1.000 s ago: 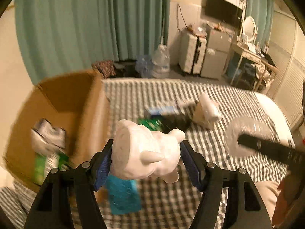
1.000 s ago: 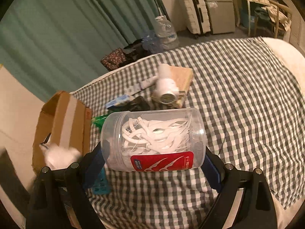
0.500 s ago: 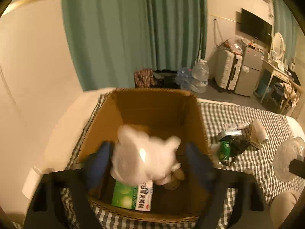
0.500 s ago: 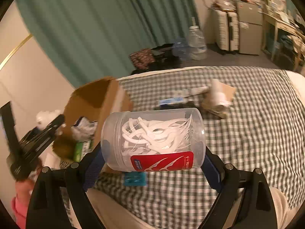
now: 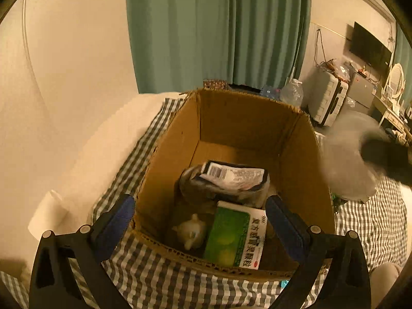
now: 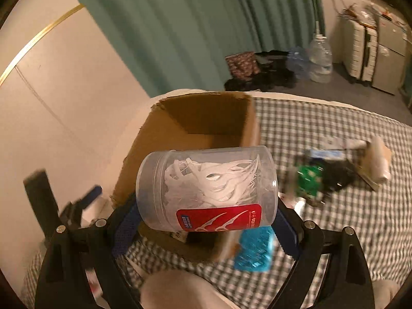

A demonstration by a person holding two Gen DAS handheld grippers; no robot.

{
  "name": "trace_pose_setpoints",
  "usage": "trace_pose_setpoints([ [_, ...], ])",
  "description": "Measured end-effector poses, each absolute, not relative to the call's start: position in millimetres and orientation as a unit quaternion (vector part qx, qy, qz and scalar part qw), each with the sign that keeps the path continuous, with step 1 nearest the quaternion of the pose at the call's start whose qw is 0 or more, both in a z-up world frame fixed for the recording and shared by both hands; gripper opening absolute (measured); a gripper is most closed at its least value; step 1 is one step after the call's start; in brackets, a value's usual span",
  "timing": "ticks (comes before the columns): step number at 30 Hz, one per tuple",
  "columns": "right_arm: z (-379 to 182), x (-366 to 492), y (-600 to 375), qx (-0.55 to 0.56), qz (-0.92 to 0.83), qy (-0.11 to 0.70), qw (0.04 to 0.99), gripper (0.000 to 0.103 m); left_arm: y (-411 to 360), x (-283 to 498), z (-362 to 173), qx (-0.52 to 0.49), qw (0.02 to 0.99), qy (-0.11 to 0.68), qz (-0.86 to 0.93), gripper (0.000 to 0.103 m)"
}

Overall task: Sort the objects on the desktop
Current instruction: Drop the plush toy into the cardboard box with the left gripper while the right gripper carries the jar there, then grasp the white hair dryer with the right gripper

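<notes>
My left gripper hangs open over the cardboard box, with nothing between its blue pads. Down in the box lie the white figurine, a green medicine carton and a grey packet. My right gripper is shut on a clear jar of white floss picks with a red label, held on its side near the box. In the left wrist view that jar shows as a blur at the right. The left gripper appears blurred at the left of the right wrist view.
The box stands on a checked bedspread. On it lie a blue blister pack, a green packet, a black item and a white roll. A cream wall and green curtain lie beyond; suitcases stand far right.
My left gripper swung over the box, opened and dropped the white figurine inside. My right gripper carried the jar left toward the box.
</notes>
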State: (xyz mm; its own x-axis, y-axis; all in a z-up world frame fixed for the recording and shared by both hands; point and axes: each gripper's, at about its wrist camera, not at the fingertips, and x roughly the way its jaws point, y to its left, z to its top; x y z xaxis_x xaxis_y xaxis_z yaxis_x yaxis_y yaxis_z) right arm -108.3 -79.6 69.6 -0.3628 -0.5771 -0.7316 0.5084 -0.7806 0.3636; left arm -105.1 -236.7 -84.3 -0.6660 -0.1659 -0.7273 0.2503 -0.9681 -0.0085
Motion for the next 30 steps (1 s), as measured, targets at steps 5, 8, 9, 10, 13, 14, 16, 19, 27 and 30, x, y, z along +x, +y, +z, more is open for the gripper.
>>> trace_pose_setpoints([
  [5,84,-116,-100,0.426,-0.842,-0.045,0.327,0.096,-234,-102,-89,0.404,0.098,0.066,-0.907,0.103],
  [8,91,-119,-92,0.416,-0.847,-0.066,0.325,0.096,-226,-98,-87,0.402,0.087,0.063,-0.909,0.103],
  [9,92,-119,-84,0.412,-0.851,-0.069,0.319,0.096,-223,-96,-84,0.400,0.082,0.060,-0.911,0.103],
  [10,93,-119,-77,0.408,-0.855,-0.071,0.313,0.096,-217,-95,-82,0.397,0.076,0.057,-0.913,0.103],
  [13,89,-123,-43,0.405,-0.867,-0.079,0.281,0.096,-189,-91,-77,0.396,0.046,0.049,-0.916,0.103],
  [14,87,-124,-29,0.405,-0.870,-0.082,0.269,0.096,-177,-89,-76,0.396,0.032,0.048,-0.916,0.103],
  [16,81,-125,1,0.407,-0.876,-0.091,0.242,0.096,-154,-86,-76,0.397,0.007,0.048,-0.917,0.103],
  [19,76,-127,45,0.408,-0.885,-0.101,0.201,0.096,-109,-83,-82,0.403,-0.031,0.030,-0.914,0.103],
  [27,62,-133,143,0.395,-0.907,-0.093,0.109,0.096,-6,-94,-115,0.392,-0.065,-0.043,-0.916,0.103],
  [30,42,-136,171,0.392,-0.910,-0.099,0.087,0.096,13,-114,-131,0.405,-0.063,-0.036,-0.912,0.103],
])
